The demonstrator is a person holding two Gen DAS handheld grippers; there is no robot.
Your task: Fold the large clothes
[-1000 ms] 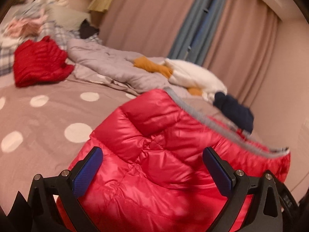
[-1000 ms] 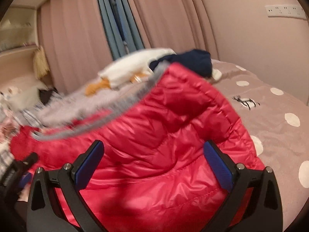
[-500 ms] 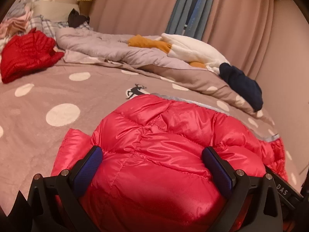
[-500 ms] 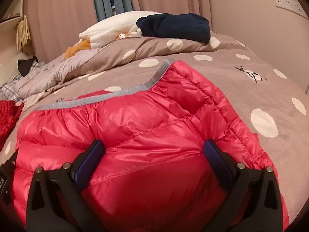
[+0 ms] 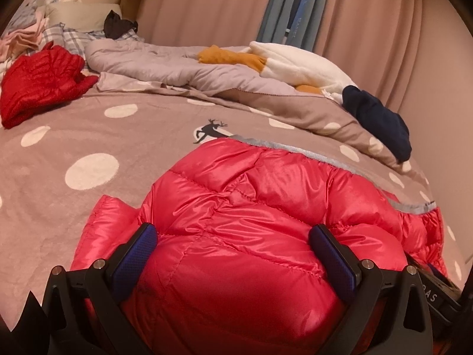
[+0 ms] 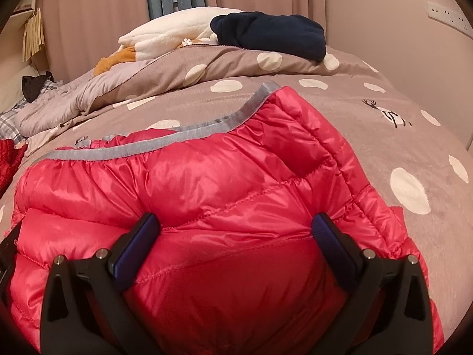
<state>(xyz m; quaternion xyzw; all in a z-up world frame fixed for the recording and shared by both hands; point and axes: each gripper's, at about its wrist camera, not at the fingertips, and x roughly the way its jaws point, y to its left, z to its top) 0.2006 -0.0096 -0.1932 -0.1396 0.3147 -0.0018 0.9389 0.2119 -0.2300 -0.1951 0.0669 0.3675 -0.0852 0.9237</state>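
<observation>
A shiny red puffer jacket (image 5: 266, 207) with a grey hem band lies folded over on the brown polka-dot bed cover (image 5: 88, 136). It also fills the right wrist view (image 6: 221, 183). My left gripper (image 5: 233, 239) is open, its blue-padded fingers (image 5: 136, 254) spread wide with the puffed jacket bulging between them. My right gripper (image 6: 236, 233) is open the same way over the jacket's other side, its fingers (image 6: 331, 242) wide apart. I cannot tell whether the pads press the fabric.
A folded dark red garment (image 5: 38, 80) lies at the far left. A grey duvet (image 5: 165, 62), a white and orange plush blanket (image 5: 295, 62) and a navy garment (image 5: 378, 118) lie at the back of the bed. Curtains and a wall stand behind.
The raised red jacket has come down onto the bed and settled flat. Both grippers lowered with it and stayed open.
</observation>
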